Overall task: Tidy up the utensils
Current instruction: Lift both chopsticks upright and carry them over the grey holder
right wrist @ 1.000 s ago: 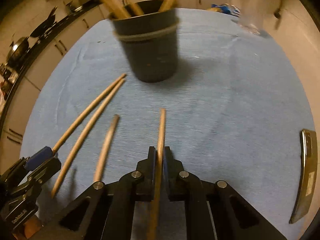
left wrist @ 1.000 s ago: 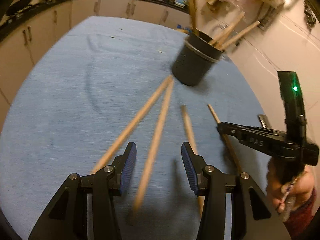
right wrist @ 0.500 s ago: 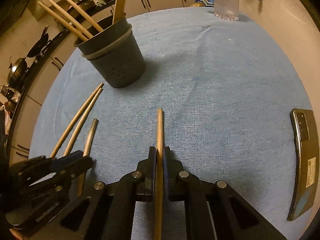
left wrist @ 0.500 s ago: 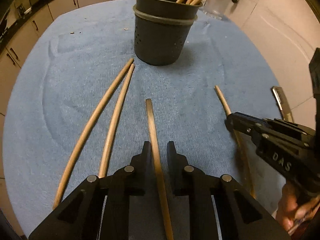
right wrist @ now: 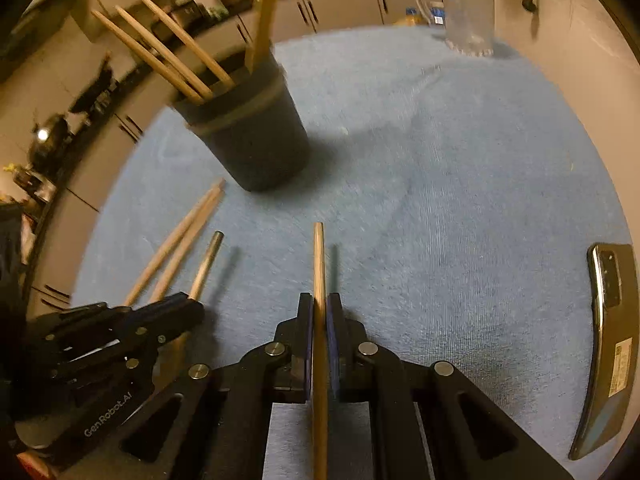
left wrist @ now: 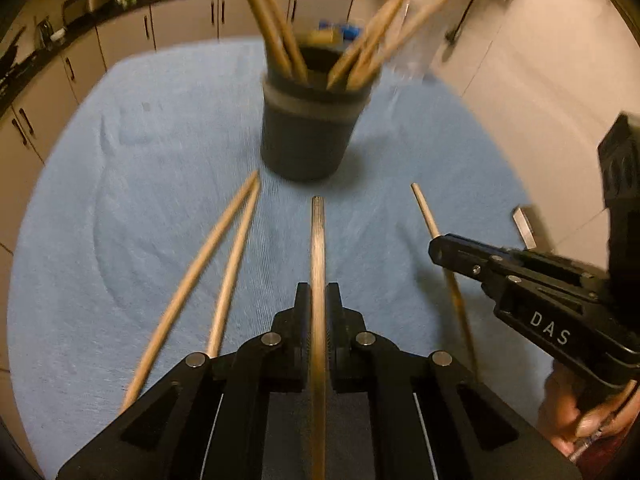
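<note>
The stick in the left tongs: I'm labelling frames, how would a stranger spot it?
Start at the dark utensil cup on the blue cloth. Four sticks lie before it; this stick is clamped by the left tongs. Unlike its pale neighbours, it is grey-tipped.

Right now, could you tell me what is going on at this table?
A person is sorting chopsticks into the dark holder on the blue cloth. The left gripper has its jaws shut on one chopstick, and the right gripper is shut on another chopstick. Two loose chopsticks lie on the cloth; several already stand in the holder.
</note>
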`<state>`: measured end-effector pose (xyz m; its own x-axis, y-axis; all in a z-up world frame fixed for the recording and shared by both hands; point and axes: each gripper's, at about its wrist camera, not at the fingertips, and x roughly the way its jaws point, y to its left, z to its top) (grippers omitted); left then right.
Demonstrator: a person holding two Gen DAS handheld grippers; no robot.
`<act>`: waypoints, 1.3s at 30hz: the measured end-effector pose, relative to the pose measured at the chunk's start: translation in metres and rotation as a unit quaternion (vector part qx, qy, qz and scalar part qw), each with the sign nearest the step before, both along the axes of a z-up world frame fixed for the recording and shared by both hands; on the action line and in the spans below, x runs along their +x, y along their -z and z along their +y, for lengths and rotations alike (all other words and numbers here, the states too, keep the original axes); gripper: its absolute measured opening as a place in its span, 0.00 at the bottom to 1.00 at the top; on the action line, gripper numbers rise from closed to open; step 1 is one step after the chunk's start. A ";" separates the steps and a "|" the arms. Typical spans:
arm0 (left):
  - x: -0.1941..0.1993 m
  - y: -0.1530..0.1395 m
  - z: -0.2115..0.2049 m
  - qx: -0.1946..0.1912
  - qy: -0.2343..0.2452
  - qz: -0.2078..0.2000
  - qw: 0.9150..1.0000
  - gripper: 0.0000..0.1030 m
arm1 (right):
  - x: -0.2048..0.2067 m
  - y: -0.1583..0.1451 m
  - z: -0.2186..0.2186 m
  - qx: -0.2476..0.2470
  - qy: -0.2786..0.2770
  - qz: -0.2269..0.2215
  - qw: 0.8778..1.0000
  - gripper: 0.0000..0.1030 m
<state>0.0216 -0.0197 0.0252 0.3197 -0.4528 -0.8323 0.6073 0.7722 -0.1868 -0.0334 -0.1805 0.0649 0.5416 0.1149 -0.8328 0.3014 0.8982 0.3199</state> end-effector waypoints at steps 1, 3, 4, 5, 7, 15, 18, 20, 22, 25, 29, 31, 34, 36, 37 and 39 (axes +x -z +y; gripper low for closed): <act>-0.004 -0.012 0.006 -0.015 -0.002 -0.017 1.000 0.06 | -0.004 -0.009 0.001 -0.001 0.002 -0.019 1.000 0.07; -0.013 -0.035 0.016 -0.035 -0.010 -0.056 0.998 0.06 | -0.012 -0.031 0.004 -0.008 0.004 -0.062 0.998 0.07; -0.017 -0.042 0.020 -0.043 -0.014 -0.069 0.997 0.06 | -0.016 -0.041 0.007 -0.013 0.004 -0.084 0.996 0.07; -0.021 -0.053 0.026 -0.055 -0.019 -0.087 0.995 0.06 | -0.023 -0.053 0.009 -0.019 0.004 -0.110 0.994 0.07; -0.030 -0.071 0.035 -0.076 -0.029 -0.115 0.990 0.06 | -0.037 -0.074 0.017 -0.037 0.009 -0.158 0.987 0.07; -0.044 -0.095 0.052 -0.107 -0.042 -0.154 0.981 0.06 | -0.060 -0.111 0.038 -0.063 0.022 -0.241 0.968 0.07; -0.041 -0.093 0.056 -0.110 -0.042 -0.155 0.981 0.06 | -0.059 -0.115 0.040 -0.066 0.028 -0.245 0.967 0.07; -0.037 -0.093 0.054 -0.108 -0.044 -0.156 0.981 0.06 | -0.058 -0.114 0.040 -0.063 0.030 -0.244 0.967 0.07; -0.035 -0.093 0.054 -0.108 -0.045 -0.154 0.981 0.06 | -0.059 -0.114 0.040 -0.061 0.033 -0.243 0.968 0.07; -0.031 -0.093 0.052 -0.109 -0.047 -0.156 0.981 0.06 | -0.058 -0.114 0.039 -0.057 0.035 -0.242 0.968 0.07; -0.030 -0.097 0.053 -0.113 -0.049 -0.159 0.980 0.06 | -0.058 -0.116 0.038 -0.057 0.037 -0.245 0.967 0.07; -0.027 -0.099 0.053 -0.115 -0.050 -0.156 0.980 0.06 | -0.058 -0.116 0.038 -0.057 0.038 -0.245 0.967 0.07; -0.024 -0.100 0.052 -0.115 -0.051 -0.154 0.980 0.06 | -0.057 -0.117 0.035 -0.056 0.042 -0.245 0.967 0.07; -0.023 -0.102 0.053 -0.118 -0.051 -0.152 0.980 0.06 | -0.057 -0.118 0.033 -0.055 0.044 -0.245 0.967 0.07; -0.022 -0.103 0.053 -0.120 -0.052 -0.152 0.980 0.06 | -0.057 -0.119 0.032 -0.053 0.047 -0.246 0.967 0.07; -0.021 -0.105 0.053 -0.120 -0.052 -0.152 0.980 0.06 | -0.058 -0.120 0.029 -0.050 0.050 -0.248 0.966 0.07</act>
